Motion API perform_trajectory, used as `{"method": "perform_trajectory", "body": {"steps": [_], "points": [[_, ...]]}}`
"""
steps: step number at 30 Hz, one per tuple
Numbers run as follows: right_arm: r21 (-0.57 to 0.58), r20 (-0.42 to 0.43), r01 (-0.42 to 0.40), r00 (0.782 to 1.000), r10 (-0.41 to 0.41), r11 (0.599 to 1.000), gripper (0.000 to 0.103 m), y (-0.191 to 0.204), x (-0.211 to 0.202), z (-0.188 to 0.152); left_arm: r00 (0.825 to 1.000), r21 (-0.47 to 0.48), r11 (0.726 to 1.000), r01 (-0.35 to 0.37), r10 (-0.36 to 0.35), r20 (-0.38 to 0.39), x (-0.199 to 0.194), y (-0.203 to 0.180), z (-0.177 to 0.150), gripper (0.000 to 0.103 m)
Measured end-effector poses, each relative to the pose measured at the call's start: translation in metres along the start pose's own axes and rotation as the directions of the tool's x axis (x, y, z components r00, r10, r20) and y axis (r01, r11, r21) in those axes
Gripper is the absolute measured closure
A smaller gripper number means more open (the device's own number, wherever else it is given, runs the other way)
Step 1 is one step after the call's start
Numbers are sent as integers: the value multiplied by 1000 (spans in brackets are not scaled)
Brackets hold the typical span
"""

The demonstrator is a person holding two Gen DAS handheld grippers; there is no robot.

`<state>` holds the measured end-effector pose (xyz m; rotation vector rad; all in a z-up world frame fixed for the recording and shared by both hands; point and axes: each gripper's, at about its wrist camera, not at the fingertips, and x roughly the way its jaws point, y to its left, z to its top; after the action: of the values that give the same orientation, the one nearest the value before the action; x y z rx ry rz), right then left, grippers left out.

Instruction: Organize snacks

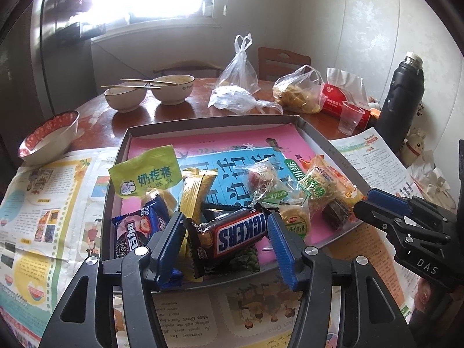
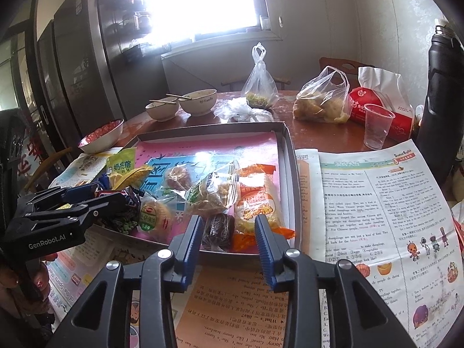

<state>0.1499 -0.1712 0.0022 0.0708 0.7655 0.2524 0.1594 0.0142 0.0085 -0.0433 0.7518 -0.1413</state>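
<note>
A shallow grey tray (image 1: 319, 133) with a pink and blue printed liner holds several wrapped snacks. In the left wrist view my left gripper (image 1: 226, 229) is open, its blue fingers on either side of a Snickers bar (image 1: 240, 233); I cannot tell whether they touch it. An Oreo pack (image 1: 136, 232), a yellow wrapper (image 1: 195, 191) and a green milk-snack bag (image 1: 146, 174) lie beside it. My right gripper (image 2: 229, 229) is open and empty at the tray's near edge (image 2: 287, 156), in front of a dark round cake (image 2: 217, 229) and an orange pastry pack (image 2: 256, 200).
Newspaper sheets (image 2: 377, 203) cover the wooden table around the tray. Behind stand two bowls with chopsticks (image 1: 150, 90), a red-patterned bowl (image 1: 49, 136), plastic bags of food (image 1: 298, 90), a tissue pack (image 2: 374, 101), a clear cup (image 2: 377, 129) and a black flask (image 1: 403, 98).
</note>
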Motion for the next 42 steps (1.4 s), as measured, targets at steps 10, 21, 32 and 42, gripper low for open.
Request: {"method": "perform_trajectory", "body": {"steps": [10,21,32,42], "points": [[2,17,6,1000,-6,1000,61,2,-7,2,1000,-12,1000,10,-9,21,-10,1,2,30],[-4,64,7,998,-6,1000,43,7,-24,6,999,-25,1000,0,1,52,-32,1,3,28],[-17,140,17,990,-14,1000,37,16,-48,9,995,-20,999,-26,28,96,-55,-1,4,23],[0,101,-8,995,8,1000,29,29,-65,-4,997,-33,999,-18,20,75,-77,-11,-20,23]]}}
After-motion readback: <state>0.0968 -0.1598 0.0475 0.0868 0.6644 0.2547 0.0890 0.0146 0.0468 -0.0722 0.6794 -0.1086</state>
